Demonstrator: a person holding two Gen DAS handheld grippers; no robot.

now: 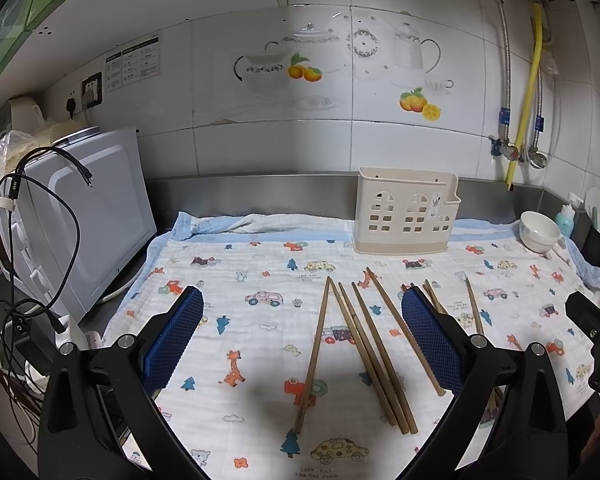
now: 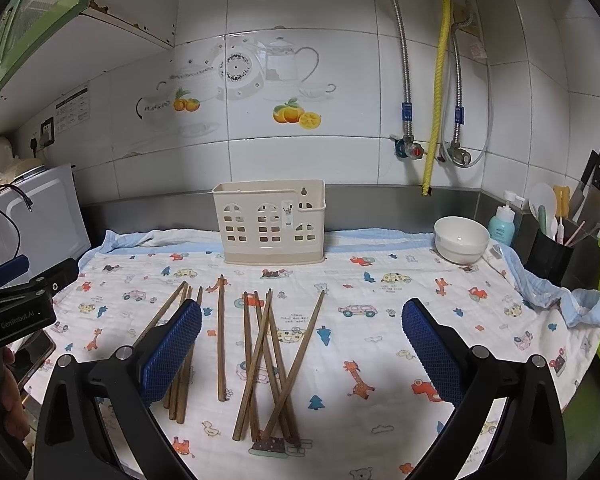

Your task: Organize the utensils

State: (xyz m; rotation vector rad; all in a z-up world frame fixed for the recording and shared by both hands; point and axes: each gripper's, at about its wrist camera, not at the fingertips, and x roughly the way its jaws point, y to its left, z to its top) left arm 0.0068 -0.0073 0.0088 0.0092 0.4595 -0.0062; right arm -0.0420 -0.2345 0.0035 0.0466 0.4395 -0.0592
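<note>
While both pairs of tongs hang above the near edge of the counter (image 2: 380,204), each stands wide apart with nothing between its blue pads: the left tongs (image 1: 302,338) over a fan of brown chopsticks (image 1: 356,354), the right tongs (image 2: 302,350) over a crossed pile of more chopsticks (image 2: 270,364). In the right wrist view the left tongs also show at the far left edge. All the sticks lie flat on a cloth (image 2: 380,320) printed with cars, trees and giraffes. Beyond them, against the steel back rim, stands an upright cream holder (image 2: 270,222) with window-shaped cutouts. A white bowl (image 2: 461,239) sits on the cloth to the holder's right. At far left is a white oven (image 1: 88,216).
</note>
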